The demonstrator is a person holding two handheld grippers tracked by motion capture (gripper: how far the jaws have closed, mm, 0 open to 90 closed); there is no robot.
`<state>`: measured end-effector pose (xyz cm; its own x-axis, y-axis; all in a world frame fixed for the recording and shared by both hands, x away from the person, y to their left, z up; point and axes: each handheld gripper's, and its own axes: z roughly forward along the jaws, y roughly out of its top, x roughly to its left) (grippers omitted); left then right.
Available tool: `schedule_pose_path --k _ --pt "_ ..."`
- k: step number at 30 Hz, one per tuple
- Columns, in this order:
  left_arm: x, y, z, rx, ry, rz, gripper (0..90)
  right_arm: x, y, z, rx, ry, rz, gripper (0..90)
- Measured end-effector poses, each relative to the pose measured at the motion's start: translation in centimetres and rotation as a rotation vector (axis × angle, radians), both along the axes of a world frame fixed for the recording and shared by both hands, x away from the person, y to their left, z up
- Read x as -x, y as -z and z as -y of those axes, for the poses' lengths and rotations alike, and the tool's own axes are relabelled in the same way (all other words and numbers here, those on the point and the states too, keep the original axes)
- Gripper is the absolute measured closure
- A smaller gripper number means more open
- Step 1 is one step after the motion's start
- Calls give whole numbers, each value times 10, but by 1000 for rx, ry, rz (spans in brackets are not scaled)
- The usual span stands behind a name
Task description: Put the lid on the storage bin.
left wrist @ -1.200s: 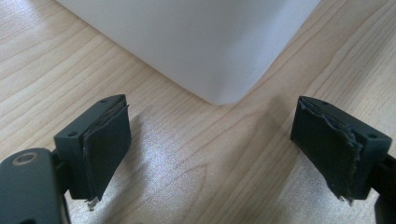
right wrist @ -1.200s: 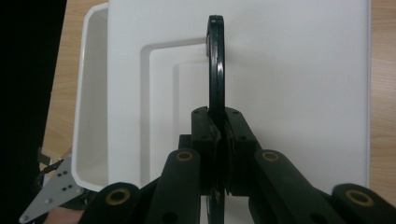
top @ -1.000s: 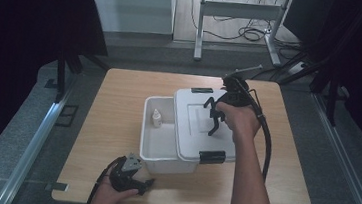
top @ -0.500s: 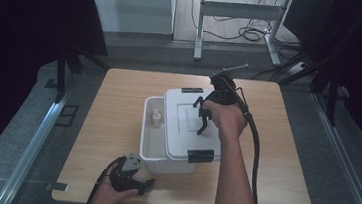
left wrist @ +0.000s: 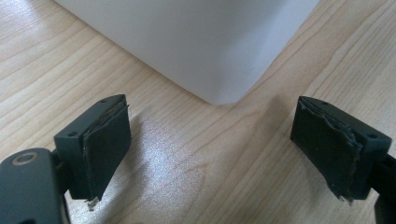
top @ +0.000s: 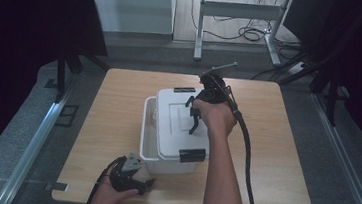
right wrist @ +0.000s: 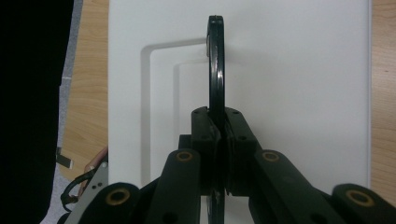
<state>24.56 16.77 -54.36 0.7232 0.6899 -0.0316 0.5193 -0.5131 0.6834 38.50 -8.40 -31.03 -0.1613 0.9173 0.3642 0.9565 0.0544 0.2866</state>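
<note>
A white plastic box stands in the middle of the wooden table. Over it hangs its white lid, covering all but a narrow strip at the box's left side. My right gripper is shut on the lid's black handle, which runs upright between the pads above the lid in the right gripper view. My left gripper rests on the table by the box's near left corner. Its jaws stand open with bare wood between them and the box's corner just ahead.
Black latches sit on the lid's far end and near end. The right gripper's cable trails over the table's right half. A metal table frame and floor cables lie beyond the far edge.
The right gripper has carried the lid leftward over the box, so less of the box's open inside shows. The left gripper has not moved.
</note>
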Motion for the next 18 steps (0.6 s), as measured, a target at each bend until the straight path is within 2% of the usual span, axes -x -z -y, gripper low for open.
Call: schedule_pose_path --k 11,18 --pt "0 0 0 1 1 0 122 0 9 -21 -6 8 -19 853" --pt "0 0 0 1 2 0 122 -1 12 -26 1 26 -22 853"
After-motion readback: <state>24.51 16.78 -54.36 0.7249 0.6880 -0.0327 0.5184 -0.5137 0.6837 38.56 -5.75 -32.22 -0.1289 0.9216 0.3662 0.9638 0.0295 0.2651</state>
